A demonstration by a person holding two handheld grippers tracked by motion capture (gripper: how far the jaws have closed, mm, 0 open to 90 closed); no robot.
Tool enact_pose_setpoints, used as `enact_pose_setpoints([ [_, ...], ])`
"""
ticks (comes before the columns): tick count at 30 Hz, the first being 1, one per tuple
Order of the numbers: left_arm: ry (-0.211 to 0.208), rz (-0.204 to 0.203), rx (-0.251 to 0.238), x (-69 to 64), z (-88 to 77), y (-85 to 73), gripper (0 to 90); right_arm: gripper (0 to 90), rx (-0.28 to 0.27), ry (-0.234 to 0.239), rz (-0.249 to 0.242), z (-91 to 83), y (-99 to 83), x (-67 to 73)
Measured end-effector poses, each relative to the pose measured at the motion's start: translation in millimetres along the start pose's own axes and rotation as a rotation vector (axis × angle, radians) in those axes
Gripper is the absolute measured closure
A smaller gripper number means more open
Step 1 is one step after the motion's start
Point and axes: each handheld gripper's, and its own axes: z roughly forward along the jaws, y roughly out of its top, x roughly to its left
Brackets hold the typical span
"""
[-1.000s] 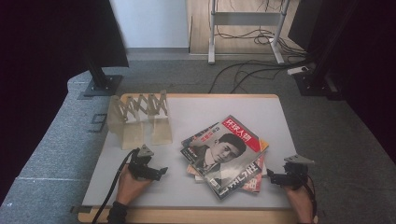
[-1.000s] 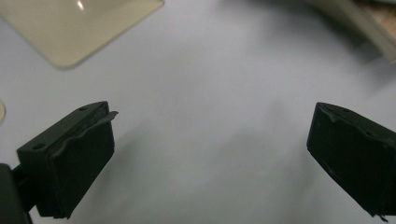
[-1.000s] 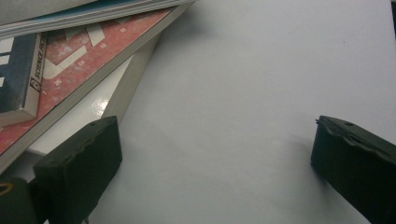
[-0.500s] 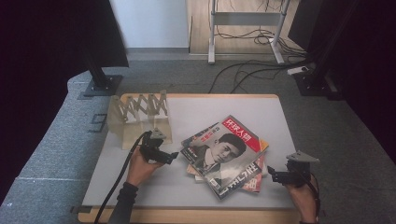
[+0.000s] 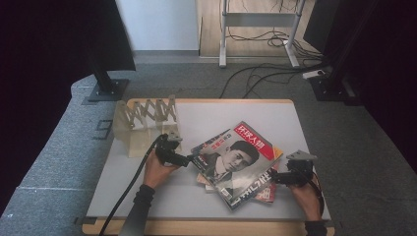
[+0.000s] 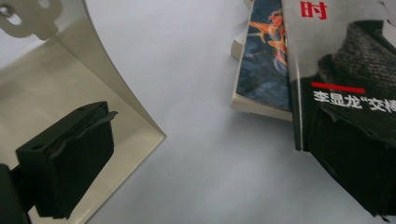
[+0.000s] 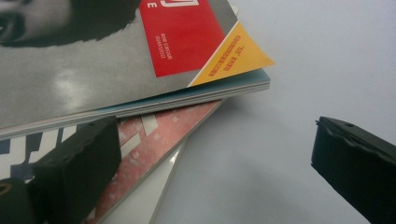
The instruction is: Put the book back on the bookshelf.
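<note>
Your left tool (image 5: 189, 160) gapes wide at the top magazine (image 5: 239, 158) edge; right tool (image 5: 271, 177) wide beside the stack's corner, nothing held.

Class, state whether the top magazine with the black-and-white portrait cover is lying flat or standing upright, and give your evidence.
Lying flat: the black-and-white portrait magazine rests cover-up on a stack of books on the white table.
</note>
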Motion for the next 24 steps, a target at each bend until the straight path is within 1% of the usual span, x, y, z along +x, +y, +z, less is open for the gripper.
enact_pose_setpoints([
  [5,-0.003,-0.018,0.013,4.1,4.1,-1.5,0.9,0.5,-0.003,-0.007,-0.004,3.5,2.9,1.1],
  [9,0.003,-0.019,0.019,2.2,3.6,-1.4,2.5,0.0,0.002,-0.014,-0.010,7.8,7.6,1.8],
  [13,-0.015,-0.019,0.029,-1.3,3.4,-2.7,2.8,0.0,0.012,-0.041,-0.020,11.5,13.3,0.3],
  [14,-0.015,-0.019,0.029,-1.3,3.4,-2.7,2.9,0.0,0.012,-0.041,-0.020,11.5,13.3,0.3],
  [15,-0.028,-0.019,0.027,-3.2,2.6,-4.6,3.2,0.0,0.014,-0.048,-0.017,14.5,16.0,-2.0],
  [16,-0.028,-0.019,0.027,-3.2,2.6,-4.6,3.2,0.0,0.014,-0.048,-0.017,14.5,16.0,-2.0],
  [18,-0.045,-0.021,0.025,-6.9,0.9,-7.9,3.1,0.0,0.018,-0.053,-0.018,19.7,21.2,-5.6],
  [20,-0.051,-0.020,0.021,-10.7,-1.0,-10.2,3.2,0.0,0.024,-0.055,-0.022,23.4,25.3,-7.9],
  [21,-0.054,-0.013,0.023,-12.7,-2.3,-11.5,3.2,0.0,0.025,-0.055,-0.023,25.4,27.5,-8.9],
  [22,-0.054,-0.013,0.023,-12.7,-2.3,-11.5,3.5,0.0,0.028,-0.055,-0.025,27.5,29.7,-9.9],
  [24,-0.073,-0.007,0.014,-21.1,-6.2,-16.3,3.5,0.0,0.033,-0.058,-0.028,31.6,34.3,-12.1],
])
